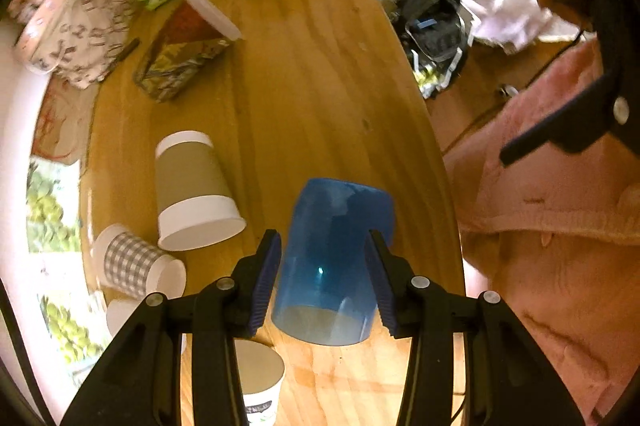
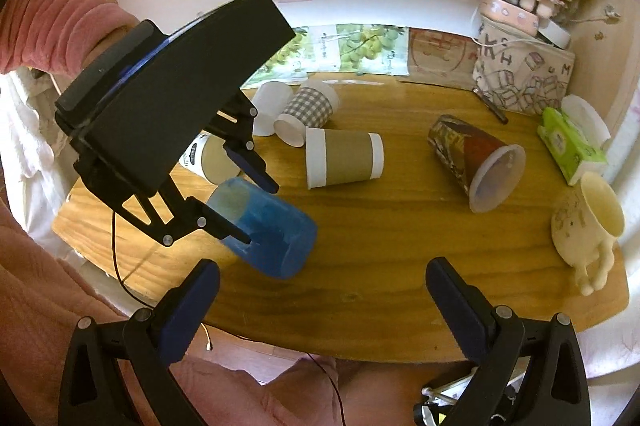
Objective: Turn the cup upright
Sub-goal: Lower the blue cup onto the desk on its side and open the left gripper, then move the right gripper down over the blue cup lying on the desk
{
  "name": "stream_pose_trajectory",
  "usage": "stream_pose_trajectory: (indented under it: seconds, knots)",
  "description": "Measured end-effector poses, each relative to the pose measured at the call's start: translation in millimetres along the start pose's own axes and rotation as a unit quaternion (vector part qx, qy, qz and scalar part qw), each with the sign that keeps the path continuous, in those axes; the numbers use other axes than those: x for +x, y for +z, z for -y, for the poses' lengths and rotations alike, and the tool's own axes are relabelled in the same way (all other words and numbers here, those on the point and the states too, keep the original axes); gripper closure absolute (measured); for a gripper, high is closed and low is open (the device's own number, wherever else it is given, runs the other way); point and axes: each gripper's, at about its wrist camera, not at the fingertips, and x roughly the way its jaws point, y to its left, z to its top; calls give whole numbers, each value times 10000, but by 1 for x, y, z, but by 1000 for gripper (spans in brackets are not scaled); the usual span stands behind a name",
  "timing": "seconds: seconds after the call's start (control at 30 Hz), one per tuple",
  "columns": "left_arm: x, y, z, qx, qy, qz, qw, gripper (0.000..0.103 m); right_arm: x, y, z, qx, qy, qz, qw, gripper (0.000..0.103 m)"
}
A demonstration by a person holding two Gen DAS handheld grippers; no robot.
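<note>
A translucent blue plastic cup (image 1: 332,262) lies tilted between the fingers of my left gripper (image 1: 325,276), mouth toward the camera. The blue pads press both of its sides. In the right wrist view the same blue cup (image 2: 266,230) is held by the left gripper (image 2: 256,210) just above the wooden table (image 2: 392,226), near its left front corner. My right gripper (image 2: 320,300) is open and empty, over the table's front edge, right of the blue cup.
Several other cups lie on their sides: a brown-banded paper cup (image 2: 344,156), a checked cup (image 2: 308,110), a white cup (image 2: 270,106), a printed cup (image 2: 478,162). A cream mug (image 2: 586,226), green tissue pack (image 2: 572,146) and patterned box (image 2: 520,74) stand at the right.
</note>
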Motion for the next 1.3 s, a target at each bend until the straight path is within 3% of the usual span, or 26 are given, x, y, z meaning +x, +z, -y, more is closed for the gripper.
stream_pose_trajectory:
  seconds: [0.2, 0.33, 0.5, 0.6, 0.73, 0.93, 1.13, 1.17, 1.23, 1.27, 1.3]
  knots:
    - [-19, -9, 0, -786, 322, 220, 9961, 55, -3, 3, -8, -298, 96, 113, 9994, 0]
    - [-42, -18, 3, -1528, 516, 518, 9856, 55, -10, 5, -17, -550, 52, 245, 9982, 0]
    - [-75, -33, 16, -2325, 986, 962, 9628, 55, -24, 4, -34, -901, -99, 432, 9949, 0]
    - [-97, -46, 24, -2925, 1129, 1254, 9413, 46, -34, 3, -45, -1089, -192, 587, 9921, 0]
    - [-122, -65, 39, -3602, 1374, 1685, 9072, 40, -44, 3, -62, -1390, -224, 688, 9876, 0]
    - [-148, -91, 54, -4697, 1418, 2235, 8422, 25, -49, 5, -82, -1789, -78, 677, 9815, 0]
    - [-158, -115, 66, -5680, 1639, 2489, 7672, 21, -50, 9, -98, -2255, 186, 664, 9718, 0]
    - [-160, -120, 68, -5871, 1708, 2532, 7497, 21, -49, 10, -99, -2312, 222, 651, 9705, 0]
    - [-164, -127, 75, -6120, 1797, 2596, 7251, 20, -46, 12, -103, -2498, 347, 621, 9657, 0]
    - [-166, -132, 78, -6283, 1851, 2649, 7077, 20, -45, 12, -106, -2572, 389, 610, 9636, 0]
    - [-167, -135, 82, -6371, 1892, 2681, 6974, 20, -44, 13, -107, -2653, 431, 593, 9614, 0]
